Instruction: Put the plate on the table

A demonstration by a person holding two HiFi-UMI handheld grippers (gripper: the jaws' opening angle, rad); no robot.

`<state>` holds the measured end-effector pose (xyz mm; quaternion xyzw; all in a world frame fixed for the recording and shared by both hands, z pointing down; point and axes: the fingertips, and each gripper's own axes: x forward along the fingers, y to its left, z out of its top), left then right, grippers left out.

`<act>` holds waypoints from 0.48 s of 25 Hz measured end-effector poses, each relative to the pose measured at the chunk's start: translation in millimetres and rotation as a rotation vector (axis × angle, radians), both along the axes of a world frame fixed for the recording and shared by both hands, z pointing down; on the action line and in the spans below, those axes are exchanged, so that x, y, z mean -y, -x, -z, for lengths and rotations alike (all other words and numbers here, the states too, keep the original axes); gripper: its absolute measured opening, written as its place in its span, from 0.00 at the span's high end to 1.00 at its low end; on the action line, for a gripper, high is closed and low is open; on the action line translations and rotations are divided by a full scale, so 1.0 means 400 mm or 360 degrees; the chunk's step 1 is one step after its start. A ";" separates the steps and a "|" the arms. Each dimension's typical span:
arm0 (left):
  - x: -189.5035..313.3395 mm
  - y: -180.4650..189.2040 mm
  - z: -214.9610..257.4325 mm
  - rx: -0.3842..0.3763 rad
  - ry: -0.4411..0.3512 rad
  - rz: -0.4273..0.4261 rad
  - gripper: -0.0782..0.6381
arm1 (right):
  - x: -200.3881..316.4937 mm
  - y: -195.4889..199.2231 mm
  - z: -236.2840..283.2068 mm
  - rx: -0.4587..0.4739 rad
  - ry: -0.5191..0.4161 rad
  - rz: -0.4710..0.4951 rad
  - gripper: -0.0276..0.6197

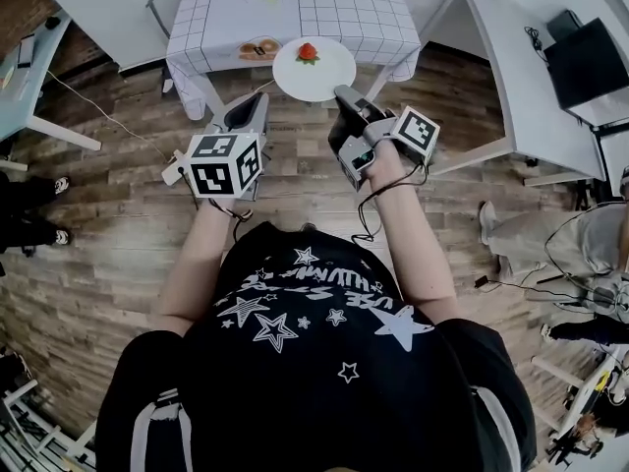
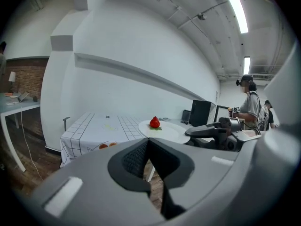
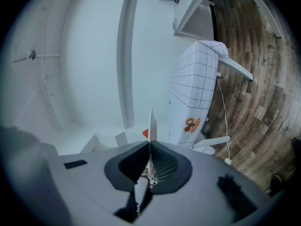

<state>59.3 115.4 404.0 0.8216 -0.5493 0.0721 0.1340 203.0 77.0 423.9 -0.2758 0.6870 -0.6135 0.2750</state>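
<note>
A round white plate [image 1: 316, 75] with a red strawberry [image 1: 308, 52] on it hangs level at the near edge of the table [image 1: 295, 8], which wears a white checked cloth. My right gripper [image 1: 344, 97] is shut on the plate's near rim. In the right gripper view the plate [image 3: 152, 124] shows edge-on between the pads of that gripper [image 3: 150, 150]. My left gripper [image 1: 250, 116] is shut and holds nothing, a little left of the plate and below it. The left gripper view looks past that gripper's jaws [image 2: 148, 147] to the plate [image 2: 165, 132], the strawberry [image 2: 154, 122] and the table [image 2: 101, 125].
An orange mark [image 1: 259, 49] sits at the cloth's front edge, left of the plate. A white desk [image 1: 511, 67] with a black box [image 1: 585, 62] stands at the right, a pale table [image 1: 29, 67] at the left. Another person [image 2: 249, 102] stands at the right. The floor is wood.
</note>
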 end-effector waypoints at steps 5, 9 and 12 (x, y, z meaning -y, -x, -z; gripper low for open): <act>0.056 0.025 0.048 0.0035 0.0070 0.0022 0.88 | 0.079 0.003 0.035 0.0028 0.0106 0.0014 0.93; 0.037 0.031 0.046 0.0078 0.0049 0.0055 0.88 | 0.082 -0.020 0.001 0.0062 0.0152 0.0006 0.93; 0.040 0.049 0.034 0.0048 0.0053 0.0092 0.88 | 0.098 -0.016 -0.013 0.0064 0.0158 0.0012 0.93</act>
